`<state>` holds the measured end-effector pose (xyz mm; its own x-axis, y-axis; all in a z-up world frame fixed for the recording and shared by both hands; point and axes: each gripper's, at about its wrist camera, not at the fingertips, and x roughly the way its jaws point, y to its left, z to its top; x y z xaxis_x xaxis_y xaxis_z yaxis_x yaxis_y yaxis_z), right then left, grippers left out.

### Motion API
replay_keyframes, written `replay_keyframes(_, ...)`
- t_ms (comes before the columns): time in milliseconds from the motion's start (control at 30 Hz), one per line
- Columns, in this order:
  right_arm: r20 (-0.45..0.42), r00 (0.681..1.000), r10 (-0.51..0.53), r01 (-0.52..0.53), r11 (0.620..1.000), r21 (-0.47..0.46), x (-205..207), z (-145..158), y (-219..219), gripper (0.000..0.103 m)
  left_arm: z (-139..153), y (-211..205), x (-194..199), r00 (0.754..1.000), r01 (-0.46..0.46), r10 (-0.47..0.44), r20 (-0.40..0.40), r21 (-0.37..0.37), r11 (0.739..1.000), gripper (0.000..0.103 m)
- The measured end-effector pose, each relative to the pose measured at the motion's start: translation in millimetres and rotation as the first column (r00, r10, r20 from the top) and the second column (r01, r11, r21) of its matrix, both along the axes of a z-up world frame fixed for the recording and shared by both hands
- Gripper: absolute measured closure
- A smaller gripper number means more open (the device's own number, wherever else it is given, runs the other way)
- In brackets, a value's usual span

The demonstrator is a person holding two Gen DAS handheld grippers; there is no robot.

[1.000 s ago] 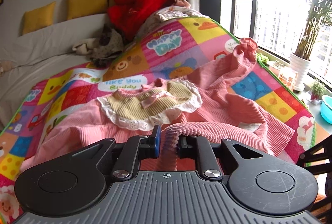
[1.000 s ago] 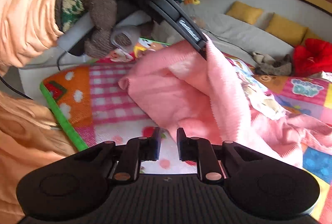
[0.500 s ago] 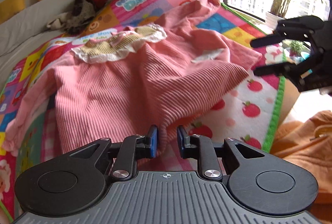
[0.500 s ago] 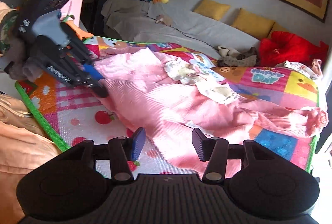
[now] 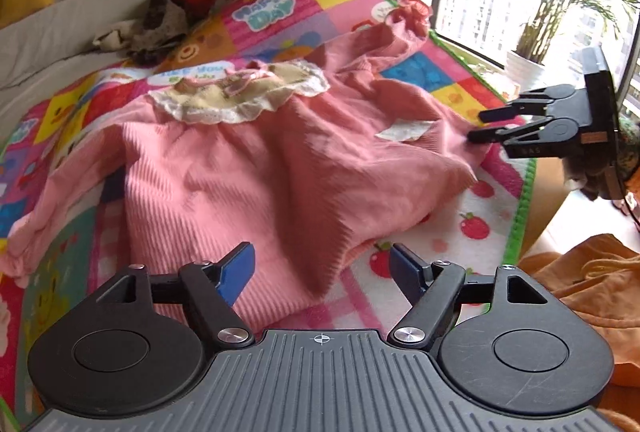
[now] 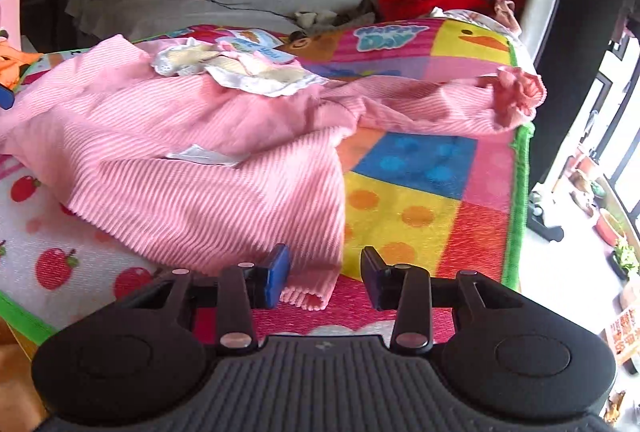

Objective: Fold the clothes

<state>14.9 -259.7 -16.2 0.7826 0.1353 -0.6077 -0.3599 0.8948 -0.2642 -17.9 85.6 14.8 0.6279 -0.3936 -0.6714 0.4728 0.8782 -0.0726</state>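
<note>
Pink ribbed dress (image 5: 248, 171) (lace-trimmed cream collar), spread rumpled on patchwork mat (image 5: 432, 75)

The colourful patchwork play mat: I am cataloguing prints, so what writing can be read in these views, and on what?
"HAPPY DAY": blue bubble letters on a pink patch of the colourful patchwork play mat.
White banner on the mat beside the pink ribbed dress's cream lace collar: partly covered, unreadable.
White tag on the dress: blurred.

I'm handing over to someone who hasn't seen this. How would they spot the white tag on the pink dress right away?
Find the colourful patchwork play mat, then the pink ribbed dress spread across it. The white tag lies on the dress's window side, below the sleeve. Unlike the frilly lace collar near the top, it is a small, flat, plain white patch.
</note>
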Motion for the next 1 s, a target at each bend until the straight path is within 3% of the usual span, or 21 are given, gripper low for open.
replay_keyframes(233,0.03,0.999,-0.033,0.035,0.997,-0.063,1.4,7.2,-5.9,0.064,-1.0,40.9,15.3,0.984,-0.175,0.175,-0.031,-0.006,0.985,0.02)
replay_keyframes(333,0.015,1.0,-0.009,0.008,0.999,0.052,7.7,30.1,-4.8,0.057,13.2,51.1,16.7,0.981,-0.192,0.192,-0.009,-0.043,0.98,0.015)
replay_keyframes(467,-0.006,0.997,0.075,-0.071,0.969,0.236,30.3,67.4,13.2,0.049,31.1,40.9,33.2,0.983,-0.172,0.178,0.043,-0.116,0.978,0.01)
replay_keyframes(600,-0.037,0.981,0.192,-0.172,0.937,0.306,74.5,86.2,61.8,0.049,27.4,32.7,64.5,0.98,-0.193,0.2,0.017,-0.189,0.963,0.01)
replay_keyframes(767,-0.025,0.944,0.329,-0.316,0.925,0.213,147.8,80.8,144.9,0.05,8.2,46.2,91.5,0.974,-0.225,0.204,-0.101,-0.304,0.926,0.01)
replay_keyframes(1000,-0.086,0.937,0.339,-0.324,0.934,0.151,253.8,24.5,214.8,0.051,-5.5,50.3,99.5,0.977,-0.195,0.143,-0.16,-0.381,0.904,0.01)
